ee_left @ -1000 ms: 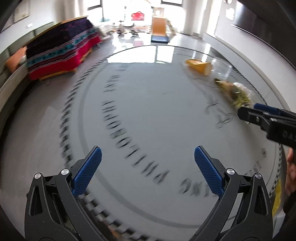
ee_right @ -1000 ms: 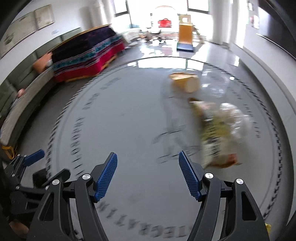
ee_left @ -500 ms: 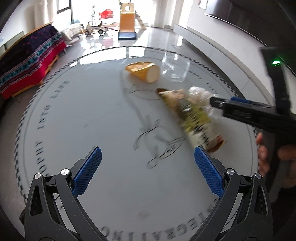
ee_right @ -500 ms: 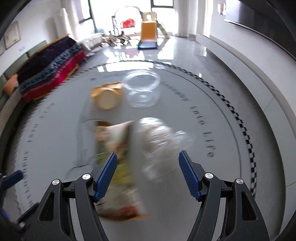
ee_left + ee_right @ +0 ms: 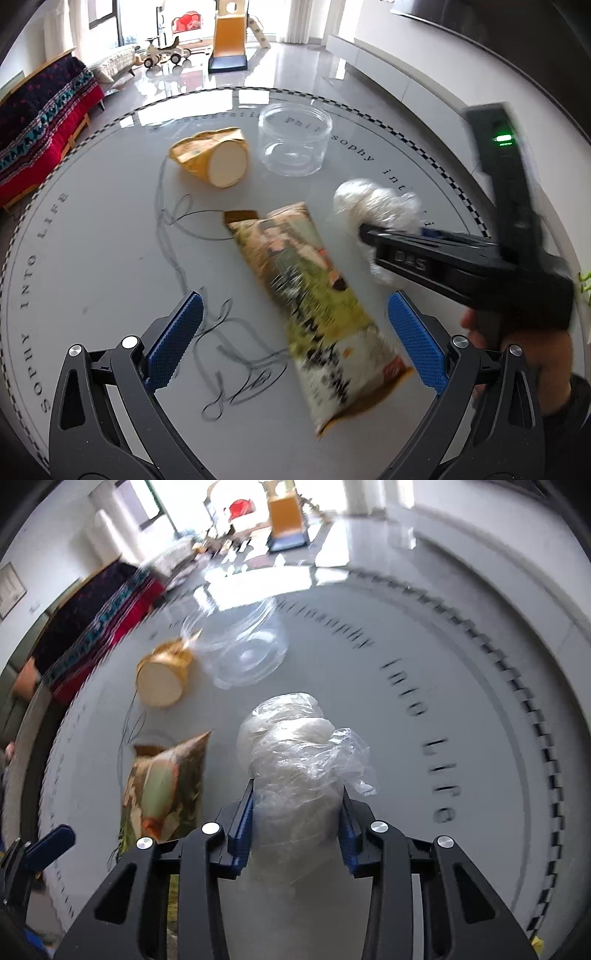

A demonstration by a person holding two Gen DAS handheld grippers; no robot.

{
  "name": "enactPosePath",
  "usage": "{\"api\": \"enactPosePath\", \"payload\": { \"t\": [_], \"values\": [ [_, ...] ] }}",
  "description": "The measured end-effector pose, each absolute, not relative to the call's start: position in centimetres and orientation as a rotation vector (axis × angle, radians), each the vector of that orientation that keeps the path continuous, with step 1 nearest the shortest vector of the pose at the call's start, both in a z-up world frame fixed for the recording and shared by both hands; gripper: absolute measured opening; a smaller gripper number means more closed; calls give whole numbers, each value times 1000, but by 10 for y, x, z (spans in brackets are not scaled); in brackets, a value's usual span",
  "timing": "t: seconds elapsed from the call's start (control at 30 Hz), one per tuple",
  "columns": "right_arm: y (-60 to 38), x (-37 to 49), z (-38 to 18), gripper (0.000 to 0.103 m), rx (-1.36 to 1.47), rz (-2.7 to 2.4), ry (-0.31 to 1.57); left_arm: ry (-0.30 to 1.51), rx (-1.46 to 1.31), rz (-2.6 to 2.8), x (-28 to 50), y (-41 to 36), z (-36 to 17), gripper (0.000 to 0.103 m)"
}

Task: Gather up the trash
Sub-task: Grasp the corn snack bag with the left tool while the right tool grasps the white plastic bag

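Right gripper (image 5: pixel 297 821) clamps crumpled plastic bag (image 5: pixel 295 760) | left gripper (image 5: pixel 295 341) gapes wide over snack wrapper (image 5: pixel 314 295) | lift bag gently, squeezing evenly.

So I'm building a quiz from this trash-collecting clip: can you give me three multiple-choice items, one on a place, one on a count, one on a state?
1. Where does the clear round plastic container stand?
A. Beside the yellow tipped-over paper cup
B. On the long printed snack wrapper
C. On the floor

2. How many pieces of trash lie on the grey round table or in a gripper?
A. Two
B. Four
C. Six

3. What is the right gripper doing?
A. Hanging open
B. Shut on nothing
C. Shut on the crumpled clear plastic bag

Answers: 1 A, the two stand side by side at the far part of the table. 2 B, container, cup, wrapper, bag. 3 C, both jaws press the bag's sides.
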State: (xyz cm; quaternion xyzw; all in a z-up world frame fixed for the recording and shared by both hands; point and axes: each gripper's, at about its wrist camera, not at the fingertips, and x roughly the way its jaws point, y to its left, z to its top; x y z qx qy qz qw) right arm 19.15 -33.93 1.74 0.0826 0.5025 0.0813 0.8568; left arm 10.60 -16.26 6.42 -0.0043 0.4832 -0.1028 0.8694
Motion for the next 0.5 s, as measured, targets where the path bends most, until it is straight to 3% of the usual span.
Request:
{"api": "enactPosePath", "payload": {
  "t": [0.37,0.43,0.5],
  "values": [
    [-366,168,34,41,215,167,980,1043,-9,-156,121,-177,36,96],
    [-364,166,34,41,215,166,981,1057,-13,-182,121,-176,29,71],
    [-362,162,35,41,217,167,985,1075,-64,-209,119,-168,24,58]
  ]
}}
